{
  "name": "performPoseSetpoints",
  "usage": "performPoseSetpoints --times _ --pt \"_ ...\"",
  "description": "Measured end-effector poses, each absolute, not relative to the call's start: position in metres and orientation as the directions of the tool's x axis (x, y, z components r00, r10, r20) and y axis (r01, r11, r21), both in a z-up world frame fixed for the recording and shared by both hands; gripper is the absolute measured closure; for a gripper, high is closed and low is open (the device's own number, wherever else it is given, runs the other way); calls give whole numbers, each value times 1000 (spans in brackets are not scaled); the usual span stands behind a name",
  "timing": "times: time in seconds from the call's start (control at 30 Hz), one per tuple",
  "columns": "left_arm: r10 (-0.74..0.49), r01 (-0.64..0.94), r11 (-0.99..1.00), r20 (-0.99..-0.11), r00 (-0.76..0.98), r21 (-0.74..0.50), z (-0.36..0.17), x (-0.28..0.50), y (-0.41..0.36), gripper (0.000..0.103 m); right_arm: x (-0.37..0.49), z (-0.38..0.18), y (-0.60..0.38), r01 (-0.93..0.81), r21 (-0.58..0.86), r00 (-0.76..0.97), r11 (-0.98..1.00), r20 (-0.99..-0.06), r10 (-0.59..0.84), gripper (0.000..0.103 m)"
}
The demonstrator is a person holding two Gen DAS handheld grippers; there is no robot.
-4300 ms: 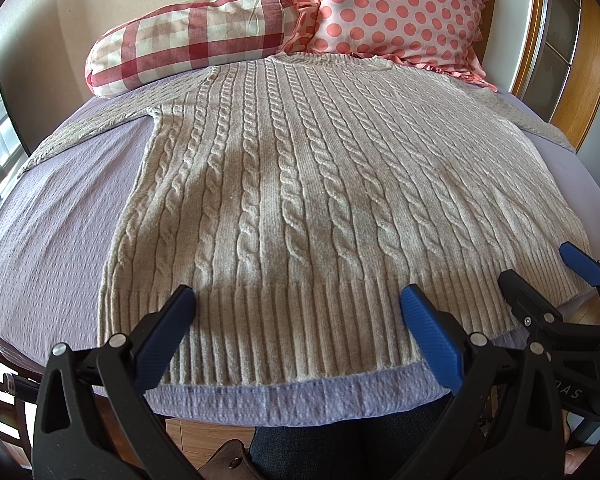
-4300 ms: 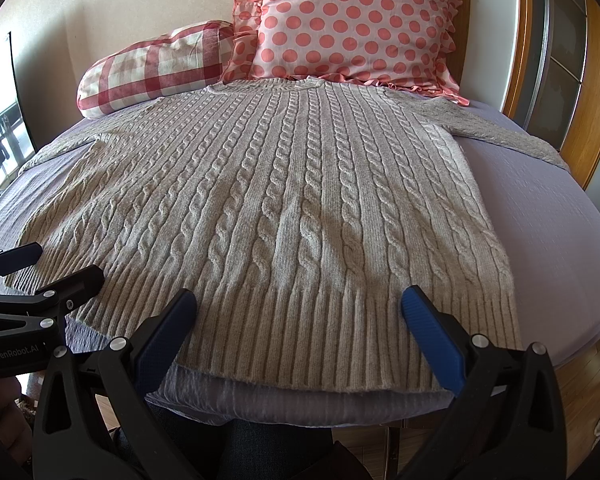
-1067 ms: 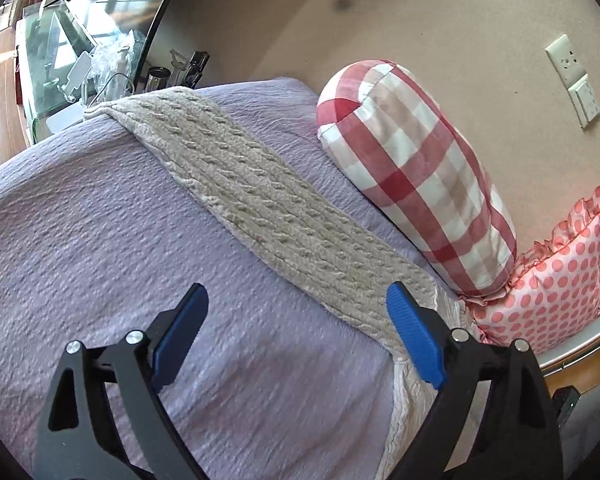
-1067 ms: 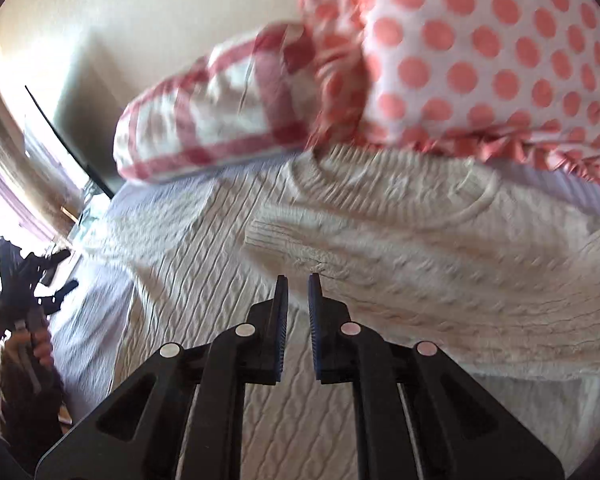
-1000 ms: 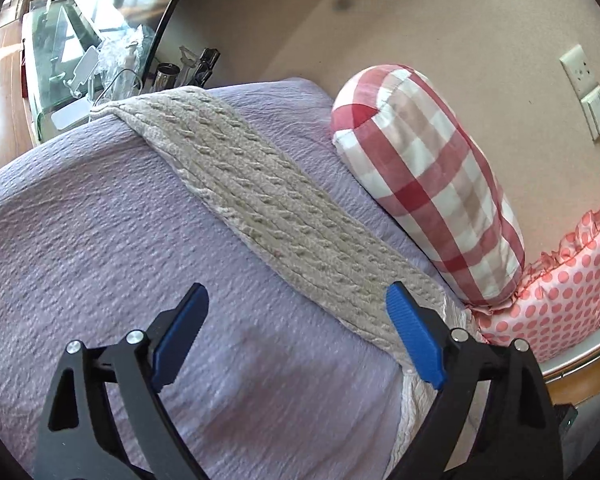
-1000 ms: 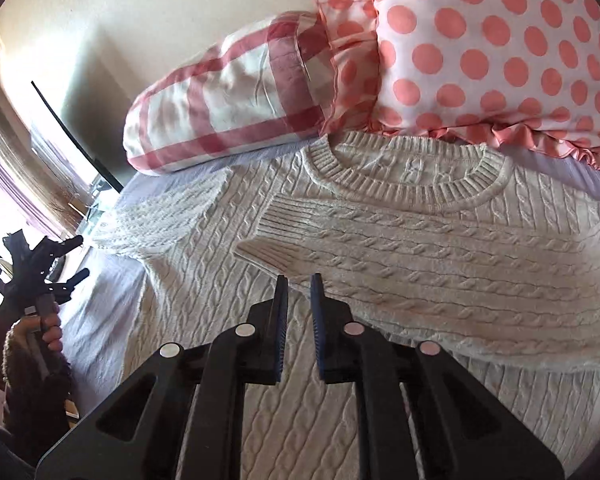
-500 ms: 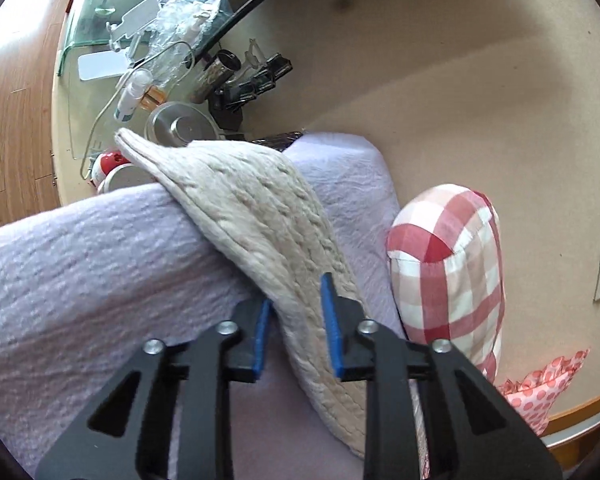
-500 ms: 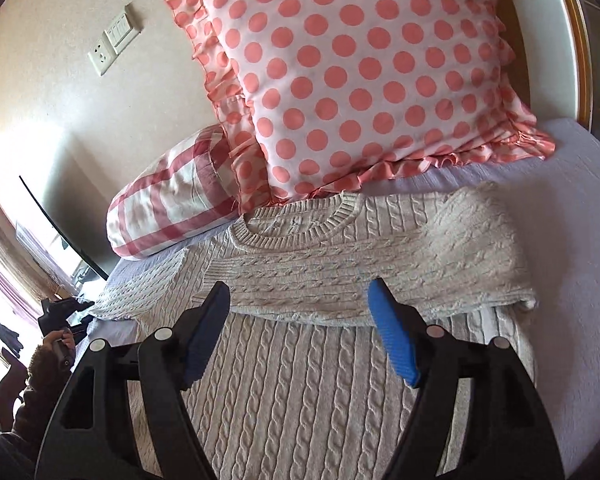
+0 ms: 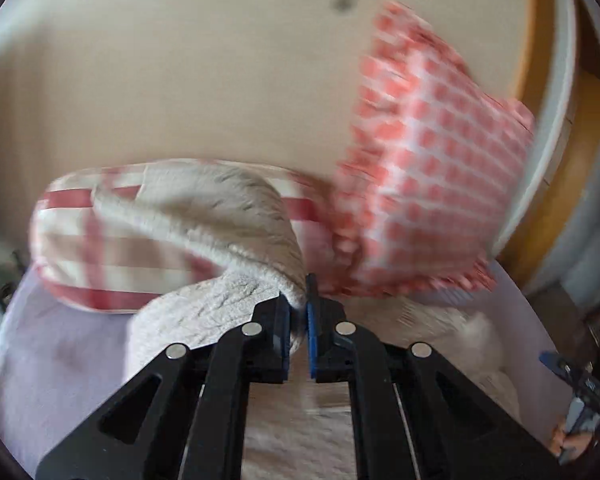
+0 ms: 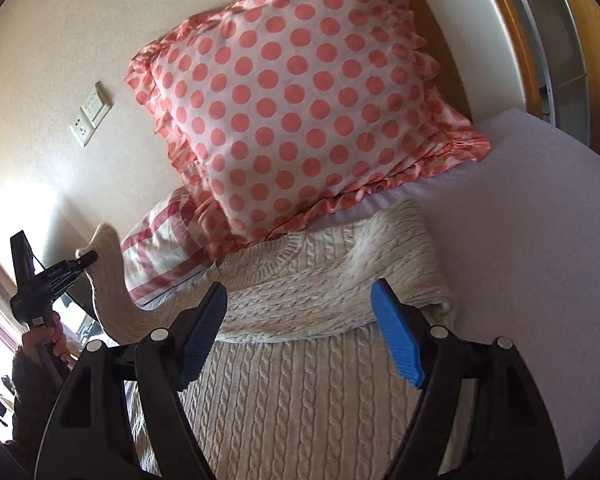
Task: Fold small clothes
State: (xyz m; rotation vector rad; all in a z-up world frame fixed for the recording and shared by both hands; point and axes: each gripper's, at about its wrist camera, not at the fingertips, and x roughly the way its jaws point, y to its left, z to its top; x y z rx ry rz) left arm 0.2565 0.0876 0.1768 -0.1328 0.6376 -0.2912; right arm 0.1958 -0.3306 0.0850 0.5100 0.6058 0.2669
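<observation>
A beige cable-knit sweater [image 10: 300,392] lies flat on the bed. Its right sleeve [image 10: 340,280] is folded across the chest below the collar. My left gripper [image 9: 298,312] is shut on the left sleeve [image 9: 228,216] and holds it lifted in an arc above the bed; it also shows at the left of the right wrist view [image 10: 88,258], with the sleeve [image 10: 112,292] hanging from it. My right gripper [image 10: 300,336] is open and empty, hovering above the sweater's chest.
A polka-dot pillow [image 10: 300,100] and a red checked bolster [image 10: 160,256] lean against the wall behind the sweater. Lilac bedding [image 10: 540,260] spreads to the right. A wooden frame [image 10: 520,20] stands at the far right.
My left gripper has closed on the left sleeve and lifted it, swinging toward the pillows. My right gripper let go of the folded right sleeve, opened and drew back.
</observation>
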Motion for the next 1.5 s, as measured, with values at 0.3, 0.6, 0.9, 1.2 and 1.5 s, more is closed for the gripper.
performPoseSetpoints --times 0.3,0.6,0.9,1.2,1.5 --pt "-443 521 842 -729 522 -138 77 223 -65 77 224 66 -340 -65 566 716 822 -547 433 30" --pt "-323 301 940 -711 625 -163 84 120 95 36 235 32 -349 12 547 631 837 -654 418 48" --pt "-388 119 911 -725 569 -395 40 40 171 27 128 9 -371 73 483 610 873 -714 344 45" --pt "-472 152 869 -699 537 -470 24 0 150 28 54 -7 -358 -20 567 580 824 -664 471 49" --pt "-553 152 809 -649 522 -568 20 -4 149 95 15 -9 -351 -146 673 609 725 -517 602 96"
